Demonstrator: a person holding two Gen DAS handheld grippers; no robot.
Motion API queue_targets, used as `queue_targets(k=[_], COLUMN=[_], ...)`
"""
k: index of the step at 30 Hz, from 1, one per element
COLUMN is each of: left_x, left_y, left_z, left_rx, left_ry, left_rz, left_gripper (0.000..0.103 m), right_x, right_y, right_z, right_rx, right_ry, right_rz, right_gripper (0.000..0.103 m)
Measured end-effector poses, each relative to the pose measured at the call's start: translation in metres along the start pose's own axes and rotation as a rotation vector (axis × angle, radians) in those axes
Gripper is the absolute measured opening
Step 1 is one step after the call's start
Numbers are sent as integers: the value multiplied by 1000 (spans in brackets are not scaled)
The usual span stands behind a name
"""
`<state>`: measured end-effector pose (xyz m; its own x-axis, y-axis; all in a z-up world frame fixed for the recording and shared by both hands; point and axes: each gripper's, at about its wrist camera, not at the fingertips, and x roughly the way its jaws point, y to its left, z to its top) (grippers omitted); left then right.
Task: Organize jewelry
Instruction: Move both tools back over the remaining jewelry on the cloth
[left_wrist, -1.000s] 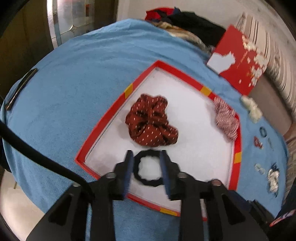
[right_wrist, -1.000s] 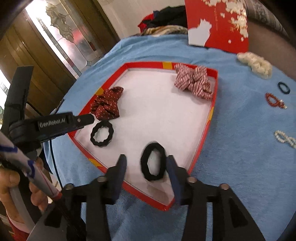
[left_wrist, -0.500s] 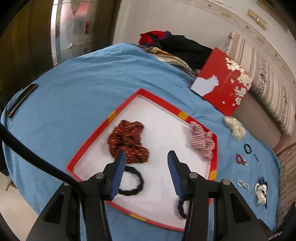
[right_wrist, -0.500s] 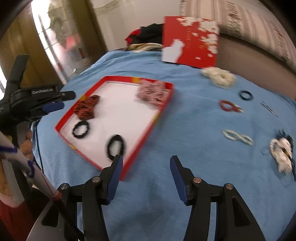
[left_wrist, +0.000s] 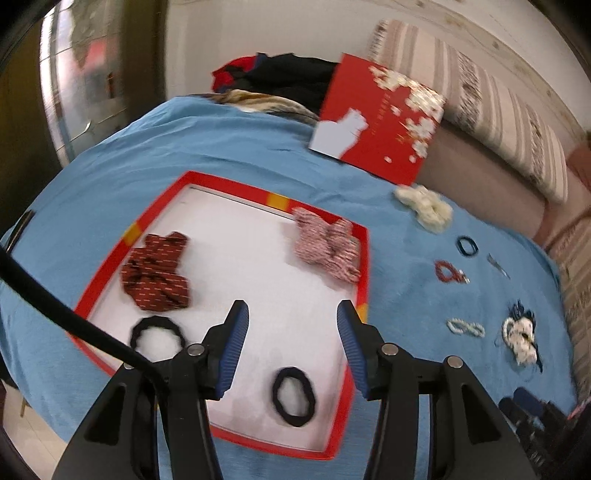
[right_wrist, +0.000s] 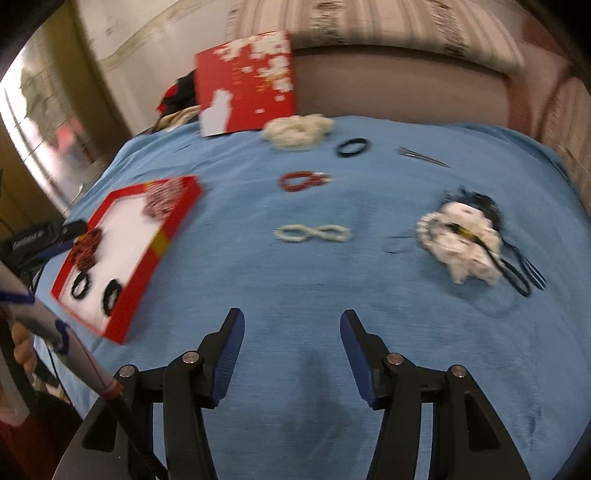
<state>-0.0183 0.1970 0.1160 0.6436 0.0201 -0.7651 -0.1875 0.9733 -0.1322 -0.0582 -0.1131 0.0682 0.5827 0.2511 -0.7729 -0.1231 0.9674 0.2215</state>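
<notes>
**Both tongs spread, nothing held**

Left tongs (left_wrist: 291, 314) hanging released over the red tray (left_wrist: 364, 266), jaws wide apart, nothing between them. Inside the tray: dark red scrunchie (left_wrist: 157, 271) at the left, pink striped scrunchie (left_wrist: 327, 249) in the far right corner, wavy black tie (left_wrist: 157, 334) near the front left, plain black tie (left_wrist: 293, 397) at the front, just below the gap in the jaws.

Right tongs (right_wrist: 291, 325) released too, empty, poised above bare blue cloth (right_wrist: 332, 295) well away from the tray (right_wrist: 147, 266). Still loose on the cloth: white bead loop (right_wrist: 313, 233) straight ahead, red bead bracelet (right_wrist: 303, 181) beyond it, cream scrunchie (right_wrist: 295, 133) farther back, small black tie (right_wrist: 352, 147) beside that, metal clip (right_wrist: 423, 157) to the right. White-and-navy piece (right_wrist: 461, 243) lying off to the right, too blurred to name exactly. Red card (right_wrist: 245, 85) propped upright at the back edge. Heavy motion blur across the right view.
</notes>
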Motion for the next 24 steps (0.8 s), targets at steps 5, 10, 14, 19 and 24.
queue_targets(k=[5, 10, 14, 19, 24], left_x=[8, 17, 28, 49, 66], left_y=[-26, -51, -73, -110, -150], left_z=[-8, -15, -23, -28, -24], left_rx=[44, 82, 130, 231, 342], left_ry=[9, 16, 34, 72, 55], left_rz=[-24, -61, -97, -160, -200], left_gripper=[48, 48, 48, 48, 48], right_x=[-5, -15, -15, -1, 10], right_y=[-39, -77, -103, -137, -145], right_z=[8, 33, 55, 52, 52], right_rx=[58, 128, 161, 232, 232], right_ry=[-37, -117, -158, -129, -82], right_rz=[-36, -47, -69, -16, 17], right_gripper=[58, 58, 59, 60, 60])
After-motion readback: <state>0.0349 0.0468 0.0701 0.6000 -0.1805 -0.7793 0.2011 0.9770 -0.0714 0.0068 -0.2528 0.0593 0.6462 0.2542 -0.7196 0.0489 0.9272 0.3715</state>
